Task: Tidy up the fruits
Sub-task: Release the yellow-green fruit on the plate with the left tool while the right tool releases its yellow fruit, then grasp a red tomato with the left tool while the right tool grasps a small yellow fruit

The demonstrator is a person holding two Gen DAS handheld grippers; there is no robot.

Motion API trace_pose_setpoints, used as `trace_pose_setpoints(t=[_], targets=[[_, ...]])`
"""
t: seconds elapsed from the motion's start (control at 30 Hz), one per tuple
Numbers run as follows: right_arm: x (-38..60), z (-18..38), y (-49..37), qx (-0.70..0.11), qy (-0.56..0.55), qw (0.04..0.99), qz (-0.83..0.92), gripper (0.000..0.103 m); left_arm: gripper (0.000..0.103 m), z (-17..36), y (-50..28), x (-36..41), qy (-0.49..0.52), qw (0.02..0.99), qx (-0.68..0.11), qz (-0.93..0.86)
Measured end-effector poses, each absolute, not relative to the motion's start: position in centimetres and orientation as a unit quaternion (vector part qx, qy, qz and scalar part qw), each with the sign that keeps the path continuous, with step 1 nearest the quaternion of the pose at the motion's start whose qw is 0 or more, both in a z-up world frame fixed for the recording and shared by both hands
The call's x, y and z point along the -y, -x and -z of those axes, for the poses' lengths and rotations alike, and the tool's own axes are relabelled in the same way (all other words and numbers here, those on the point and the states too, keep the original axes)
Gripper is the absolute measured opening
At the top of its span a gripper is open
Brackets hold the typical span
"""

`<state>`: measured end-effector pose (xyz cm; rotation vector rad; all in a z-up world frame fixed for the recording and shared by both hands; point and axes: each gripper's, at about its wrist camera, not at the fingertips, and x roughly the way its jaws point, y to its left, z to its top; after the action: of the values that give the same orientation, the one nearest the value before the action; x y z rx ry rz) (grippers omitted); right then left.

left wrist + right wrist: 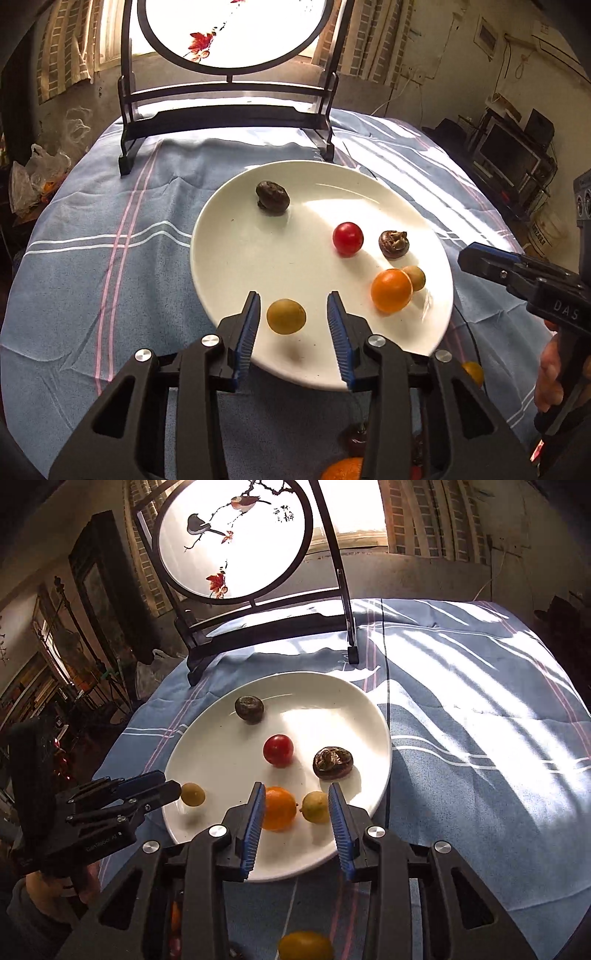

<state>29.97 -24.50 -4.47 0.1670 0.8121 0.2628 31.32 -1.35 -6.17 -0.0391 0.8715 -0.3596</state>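
Left tongs [291, 321] parted, yellow-green fruit [286, 316] loose between pads, white plate [236, 258] on blue-clothed surface [110, 221], red fruit [347, 238] mid-plate, orange fruit [390, 290] rightward, right tongs [297, 805] parted, gripping nothing.

Strong backlight through the round screen [236, 542], blown out white. Striped sun patches beyond it on tablecloth [461, 701]; glare on plate [240, 258]. Corners dark, fisheye-curved.
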Motion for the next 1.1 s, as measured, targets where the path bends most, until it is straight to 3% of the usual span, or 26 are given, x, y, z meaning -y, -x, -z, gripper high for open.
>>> trace_pose_setpoints(t=[0.23,0.43,0.5,0.57,0.63,1.1], targets=[[25.1,3.9,-22.4,-0.375,-0.048,0.917,-0.131,0.036,0.057,3.8,-23.7,-1.9,-0.015,0.908,-0.382,0.172],[26.0,6.5,-15.9,-0.385,-0.059,0.911,-0.135,0.037,0.057,6.4,-17.1,-4.7,-0.066,0.902,-0.395,0.162],[26.3,7.3,-14.5,-0.39,-0.07,0.908,-0.135,0.037,0.053,7.7,-15.9,-5.3,-0.077,0.898,-0.404,0.155],[26.3,7.8,-13.4,-0.392,-0.074,0.907,-0.135,0.037,0.04,8.9,-15.3,-5.8,-0.08,0.892,-0.417,0.157],[26.3,8.0,-12.5,-0.393,-0.075,0.907,-0.133,0.037,0.037,9.7,-15.1,-6.0,-0.089,0.888,-0.423,0.155],[25.8,8.5,-11.6,-0.407,-0.08,0.899,-0.142,0.037,0.034,11.2,-16.5,-3.6,-0.124,0.879,-0.42,0.188]])
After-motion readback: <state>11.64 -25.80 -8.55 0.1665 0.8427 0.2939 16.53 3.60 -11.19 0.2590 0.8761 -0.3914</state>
